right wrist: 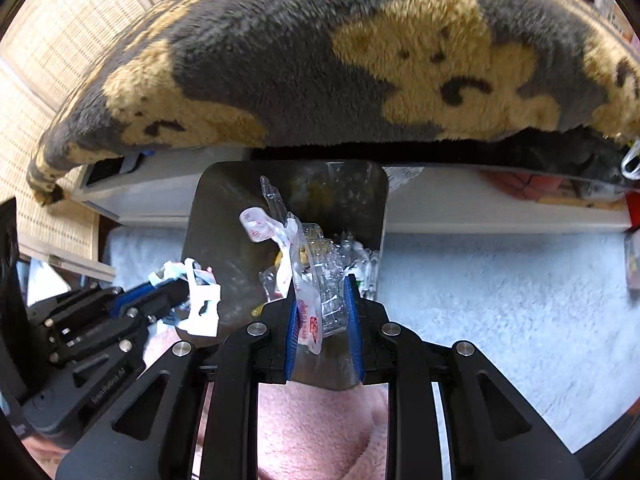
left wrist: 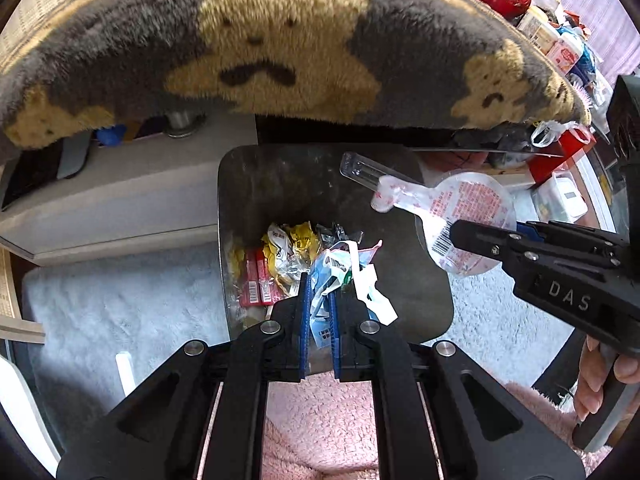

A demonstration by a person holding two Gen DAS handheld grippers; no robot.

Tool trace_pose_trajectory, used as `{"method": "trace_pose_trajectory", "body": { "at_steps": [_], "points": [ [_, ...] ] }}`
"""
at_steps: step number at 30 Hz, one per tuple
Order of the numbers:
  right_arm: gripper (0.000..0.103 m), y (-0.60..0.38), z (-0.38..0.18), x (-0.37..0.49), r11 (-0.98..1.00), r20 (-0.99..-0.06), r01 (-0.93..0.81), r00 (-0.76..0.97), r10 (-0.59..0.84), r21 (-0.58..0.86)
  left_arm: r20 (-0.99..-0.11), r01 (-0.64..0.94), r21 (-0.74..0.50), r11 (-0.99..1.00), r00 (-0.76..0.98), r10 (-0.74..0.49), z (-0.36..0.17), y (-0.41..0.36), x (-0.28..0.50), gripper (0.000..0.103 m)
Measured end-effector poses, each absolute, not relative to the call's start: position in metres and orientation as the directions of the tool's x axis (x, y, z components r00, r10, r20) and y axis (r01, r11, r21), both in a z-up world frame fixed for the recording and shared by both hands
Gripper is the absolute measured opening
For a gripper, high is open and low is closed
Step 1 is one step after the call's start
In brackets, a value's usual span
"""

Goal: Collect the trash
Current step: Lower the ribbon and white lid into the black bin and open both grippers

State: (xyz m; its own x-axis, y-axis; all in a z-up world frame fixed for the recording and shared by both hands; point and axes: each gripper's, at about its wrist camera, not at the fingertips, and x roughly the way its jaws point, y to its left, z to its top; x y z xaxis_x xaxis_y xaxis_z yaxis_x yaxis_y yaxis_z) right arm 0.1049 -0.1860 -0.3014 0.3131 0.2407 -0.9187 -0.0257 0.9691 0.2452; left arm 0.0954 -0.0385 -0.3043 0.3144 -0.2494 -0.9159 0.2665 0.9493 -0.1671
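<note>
Bin: dark metal trash bin (left wrist: 240, 184) on pale fluffy rug (left wrist: 100, 300), just in front of a low grey shelf (left wrist: 120, 200), under edge of a bear-print plush blanket (left wrist: 280, 40). Both grippers sit over its mouth, so prob. the drop step.
Bin contents: crumpled yellow/white snack wrappers (left wrist: 288, 244), red packets (left wrist: 256, 284), clear plastic bits. Looks partly full; bottom not visible.
L gripper: left gripper (left wrist: 320, 304) w/ jaws nearly closed, pinching a white-and-blue torn wrapper (left wrist: 368, 284). Strips dangle past the tips, right above the bin opening, so opening the jaws should let it fall in.
R gripper: right gripper (right wrist: 322, 308) w/ jaws part closed on clear blister packaging (right wrist: 320, 264) w/ its peeled pink-print backing. From the left wrist view, its round backing (left wrist: 468, 216) pokes out over the bin's right rim.
Why held so: 2 light, floppy pieces, each carried above the bin.
Risk (guess): the blister pack overhangs the rim; may catch or land on the rug unless moved more toward centre.
Other: pink fleece (left wrist: 320, 420) below both grippers; cluttered table (left wrist: 560, 48) far right, items too small to name.
</note>
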Motion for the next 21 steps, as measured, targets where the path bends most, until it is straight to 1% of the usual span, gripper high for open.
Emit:
{"method": "trace_pose_trajectory", "body": {
  "at_steps": [2, 4, 5, 6, 7, 8, 9, 10, 12, 15, 16, 17, 18, 19, 21],
  "points": [
    [0.024, -0.185, -0.305, 0.112, 0.967, -0.920, -0.021, 0.304, 0.247, 0.253, -0.919, 0.265, -0.170, 0.949, 0.304, -0.250, -0.308, -0.038, 0.099, 0.011],
    [0.025, -0.185, -0.308, 0.117, 0.968, -0.922, -0.019, 0.301, 0.245, 0.251, -0.920, 0.263, -0.176, 0.949, 0.299, -0.254, -0.310, -0.038, 0.103, 0.011],
    [0.026, -0.184, -0.309, 0.119, 0.969, -0.923, -0.016, 0.301, 0.241, 0.248, -0.921, 0.260, -0.182, 0.948, 0.294, -0.257, -0.311, -0.039, 0.106, 0.017],
    [0.029, -0.184, -0.311, 0.121, 0.970, -0.925, -0.014, 0.299, 0.235, 0.242, -0.921, 0.257, -0.187, 0.948, 0.291, -0.261, -0.312, -0.038, 0.108, 0.020],
    [0.029, -0.183, -0.312, 0.122, 0.972, -0.926, -0.014, 0.302, 0.228, 0.235, -0.920, 0.256, -0.192, 0.947, 0.290, -0.265, -0.312, -0.038, 0.109, 0.025],
    [0.032, -0.182, -0.312, 0.123, 0.975, -0.926, -0.014, 0.309, 0.215, 0.222, -0.920, 0.254, -0.190, 0.948, 0.291, -0.263, -0.311, -0.038, 0.110, 0.031],
    [0.042, -0.182, -0.312, 0.125, 0.977, -0.926, -0.012, 0.316, 0.205, 0.212, -0.920, 0.253, -0.187, 0.949, 0.293, -0.259, -0.310, -0.037, 0.111, 0.037],
    [0.051, -0.181, -0.312, 0.124, 0.979, -0.925, -0.009, 0.324, 0.197, 0.205, -0.921, 0.252, -0.182, 0.950, 0.296, -0.254, -0.309, -0.036, 0.111, 0.039],
    [0.053, -0.183, -0.309, 0.123, 0.978, -0.918, -0.001, 0.344, 0.198, 0.210, -0.920, 0.252, -0.170, 0.953, 0.306, -0.245, -0.306, -0.035, 0.110, 0.046],
    [0.060, -0.187, -0.302, 0.122, 0.978, -0.910, 0.006, 0.367, 0.192, 0.209, -0.916, 0.251, -0.154, 0.956, 0.328, -0.233, -0.296, -0.033, 0.106, 0.051],
    [0.064, -0.188, -0.297, 0.121, 0.977, -0.905, 0.008, 0.378, 0.194, 0.212, -0.913, 0.252, -0.148, 0.956, 0.336, -0.230, -0.292, -0.032, 0.105, 0.052],
    [0.068, -0.188, -0.293, 0.120, 0.977, -0.900, 0.007, 0.391, 0.195, 0.214, -0.909, 0.253, -0.142, 0.957, 0.350, -0.228, -0.286, -0.031, 0.102, 0.056],
    [0.075, -0.189, -0.288, 0.118, 0.977, -0.893, 0.004, 0.405, 0.195, 0.215, -0.904, 0.254, -0.140, 0.957, 0.361, -0.228, -0.282, -0.030, 0.101, 0.058],
    [0.080, -0.190, -0.283, 0.118, 0.977, -0.887, 0.000, 0.418, 0.194, 0.214, -0.900, 0.254, -0.138, 0.957, 0.371, -0.228, -0.277, -0.029, 0.099, 0.062],
    [0.082, -0.192, -0.268, 0.114, 0.978, -0.870, -0.011, 0.454, 0.190, 0.208, -0.889, 0.255, -0.132, 0.958, 0.396, -0.228, -0.264, -0.027, 0.095, 0.069]
  ]
}}
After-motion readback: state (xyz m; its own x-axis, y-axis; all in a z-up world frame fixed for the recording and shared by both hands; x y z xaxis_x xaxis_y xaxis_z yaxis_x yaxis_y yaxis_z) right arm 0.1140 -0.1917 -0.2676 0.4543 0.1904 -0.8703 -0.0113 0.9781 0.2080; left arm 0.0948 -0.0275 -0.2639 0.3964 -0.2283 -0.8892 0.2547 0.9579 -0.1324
